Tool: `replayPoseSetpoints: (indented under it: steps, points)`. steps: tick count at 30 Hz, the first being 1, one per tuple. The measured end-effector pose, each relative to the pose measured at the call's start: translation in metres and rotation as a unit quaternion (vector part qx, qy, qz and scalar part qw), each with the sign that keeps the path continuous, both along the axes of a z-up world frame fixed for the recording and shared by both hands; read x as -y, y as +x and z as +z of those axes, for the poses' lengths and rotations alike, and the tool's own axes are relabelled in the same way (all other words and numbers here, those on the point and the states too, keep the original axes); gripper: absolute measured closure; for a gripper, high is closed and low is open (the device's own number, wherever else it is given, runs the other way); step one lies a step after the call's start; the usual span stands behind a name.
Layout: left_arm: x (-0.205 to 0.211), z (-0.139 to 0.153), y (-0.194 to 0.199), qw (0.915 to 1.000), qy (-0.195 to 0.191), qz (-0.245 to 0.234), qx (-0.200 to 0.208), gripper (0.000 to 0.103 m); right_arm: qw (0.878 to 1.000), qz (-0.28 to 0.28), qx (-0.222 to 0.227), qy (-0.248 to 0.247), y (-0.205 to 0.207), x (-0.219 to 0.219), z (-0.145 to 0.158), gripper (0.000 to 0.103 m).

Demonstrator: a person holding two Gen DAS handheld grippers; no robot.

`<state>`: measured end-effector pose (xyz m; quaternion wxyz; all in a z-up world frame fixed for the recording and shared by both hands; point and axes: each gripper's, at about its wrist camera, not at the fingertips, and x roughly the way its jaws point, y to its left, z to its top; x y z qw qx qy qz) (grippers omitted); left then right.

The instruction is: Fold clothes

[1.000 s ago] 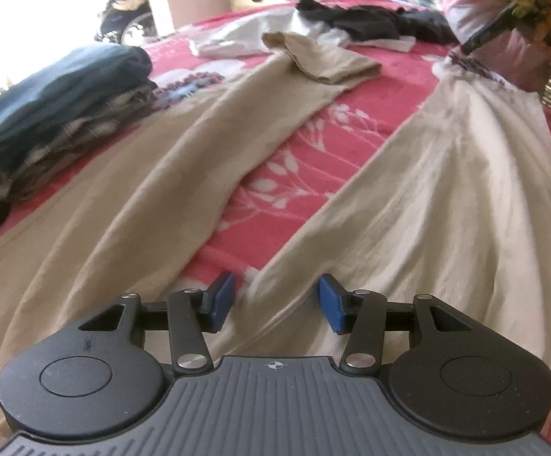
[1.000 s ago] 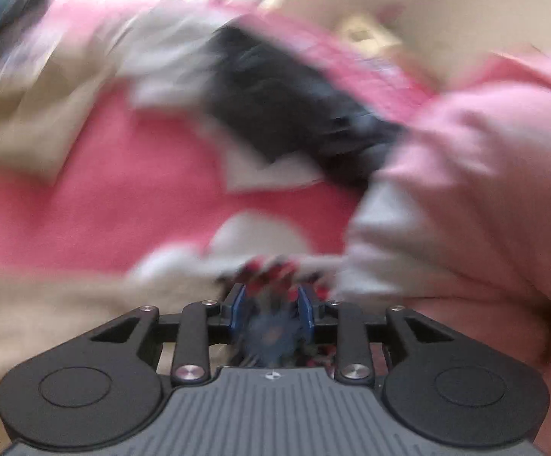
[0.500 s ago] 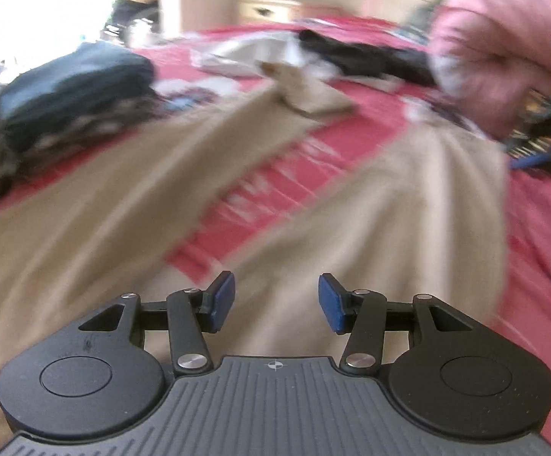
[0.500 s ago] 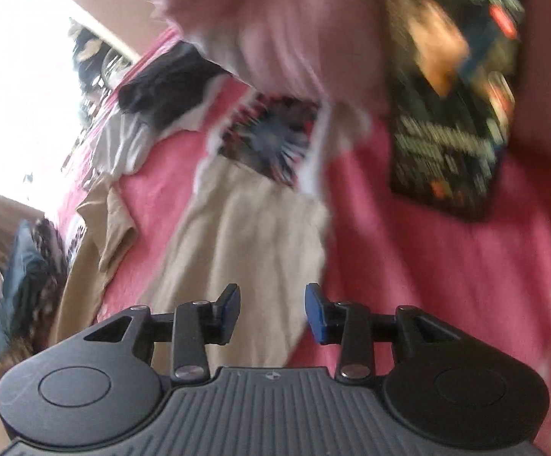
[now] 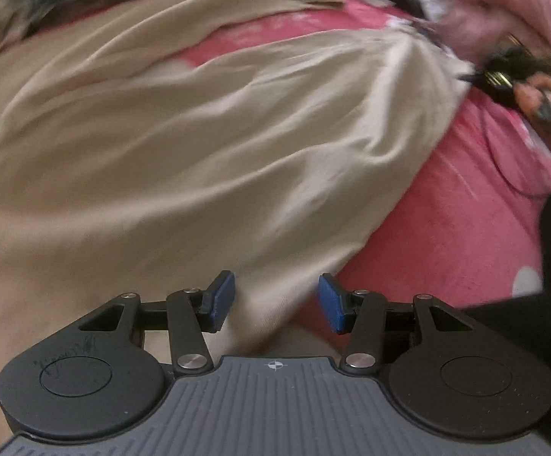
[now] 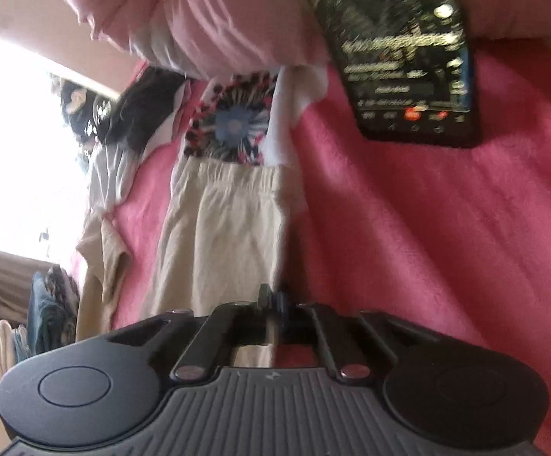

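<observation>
We see beige trousers (image 5: 184, 144) spread, creased, on the pink bed cover (image 6: 408, 235), elastic waistband toward the pink pillow (image 6: 214, 15). Our left hand-held gripper (image 5: 276, 302) hangs spread over the cloth; our right hand-held gripper (image 6: 273, 300) has just closed, pinching the trousers' edge.

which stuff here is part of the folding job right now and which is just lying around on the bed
In the job:
- beige trousers
- left gripper, open over the trousers
- right gripper, has just closed at the trousers' edge; whether it pinches cloth is unclear

Lying about:
- phone
- pink pillow
- dark clothes
- stacked clothes
- pink bedspread
</observation>
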<state>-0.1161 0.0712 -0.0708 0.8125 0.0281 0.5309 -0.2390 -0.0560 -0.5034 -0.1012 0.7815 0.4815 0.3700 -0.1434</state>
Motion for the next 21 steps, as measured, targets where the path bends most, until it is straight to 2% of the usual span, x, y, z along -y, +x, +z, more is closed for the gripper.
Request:
replayPoseSetpoints:
  steps: [3, 5, 8, 11, 14, 17, 19, 20, 21]
  points:
    - [-0.021, -0.001, -0.013, 0.999, -0.007, 0.045, -0.006, 0.054, 0.999, -0.019, 0.033, -0.031, -0.024, -0.006, 0.026, 0.1]
    - [-0.033, -0.002, -0.02, 0.9977, -0.008, 0.066, -0.01, 0.054, 0.998, -0.029, 0.03, -0.049, -0.04, -0.008, 0.035, 0.101]
    - [-0.049, -0.006, -0.028, 0.9956, -0.007, 0.091, -0.018, 0.054, 0.998, -0.045, -0.008, -0.032, -0.048, 0.001, 0.012, 0.101]
    - [-0.059, -0.002, -0.029, 0.9916, -0.027, 0.124, -0.025, 0.054, 0.998, -0.064, -0.016, -0.01, -0.053, 0.006, -0.001, 0.101]
    - [-0.079, 0.003, -0.037, 0.9815, -0.064, 0.177, -0.035, 0.054, 0.998, -0.065, -0.013, -0.018, -0.053, 0.002, 0.001, 0.1]
    - [-0.094, 0.007, -0.05, 0.9717, -0.077, 0.22, -0.037, 0.054, 0.998, -0.058, -0.002, -0.01, -0.058, 0.005, 0.0, 0.098]
    - [-0.102, 0.007, -0.059, 0.9652, -0.078, 0.247, -0.036, 0.054, 0.999, -0.053, 0.013, 0.004, -0.063, 0.007, 0.0, 0.089]
    - [-0.105, 0.005, -0.062, 0.9603, -0.079, 0.264, -0.04, 0.054, 0.998, -0.051, 0.02, 0.011, -0.065, 0.008, 0.0, 0.078]
    - [-0.109, 0.001, -0.064, 0.9546, -0.083, 0.282, -0.046, 0.054, 0.998, -0.049, 0.019, 0.021, -0.063, 0.008, -0.003, 0.076]
